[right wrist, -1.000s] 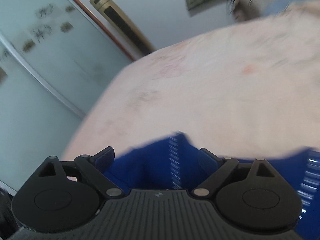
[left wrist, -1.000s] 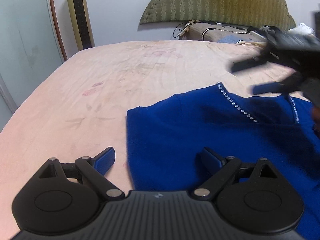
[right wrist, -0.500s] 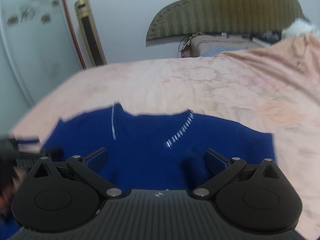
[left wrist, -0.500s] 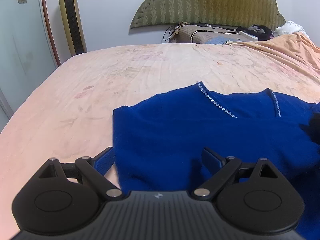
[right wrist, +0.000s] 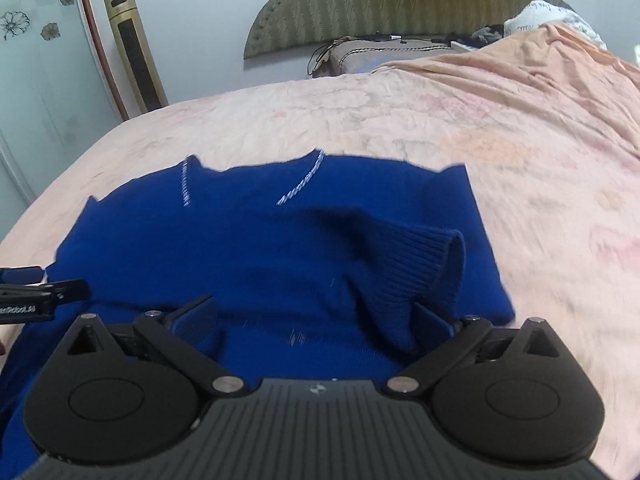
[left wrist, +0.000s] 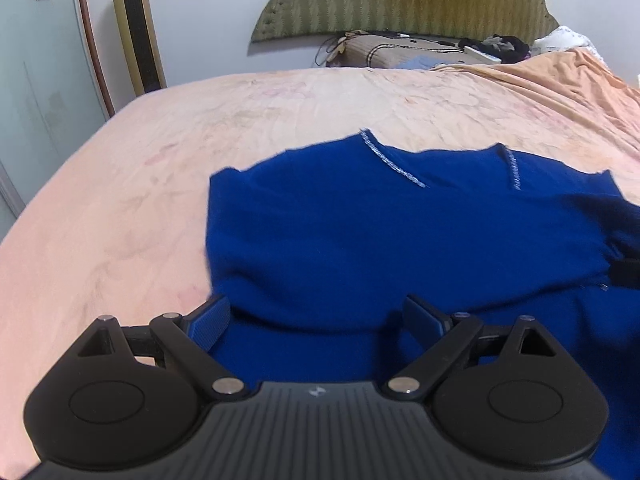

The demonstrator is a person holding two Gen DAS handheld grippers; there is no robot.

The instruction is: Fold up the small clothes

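A small blue knit sweater (left wrist: 360,232) with a rhinestone-trimmed V-neck lies on the pink bed sheet (left wrist: 120,200), neck away from me. It also shows in the right wrist view (right wrist: 240,248), with a ribbed sleeve cuff (right wrist: 420,256) folded onto the body on the right. My left gripper (left wrist: 320,320) is open over the sweater's near left part. My right gripper (right wrist: 316,320) is open over the near right part, just below the cuff. The left gripper's fingers (right wrist: 40,286) show at the left edge of the right wrist view.
An olive padded headboard (left wrist: 400,0) and a brown pillow (left wrist: 400,54) stand at the far end. An orange blanket (right wrist: 540,64) is bunched at the far right. A gold tower fan (left wrist: 136,28) and a glass door (left wrist: 36,80) are at the left.
The right gripper has swung from above the neckline down to the sweater's near right edge. The left gripper has shifted slightly right over the sweater. Both stay open.
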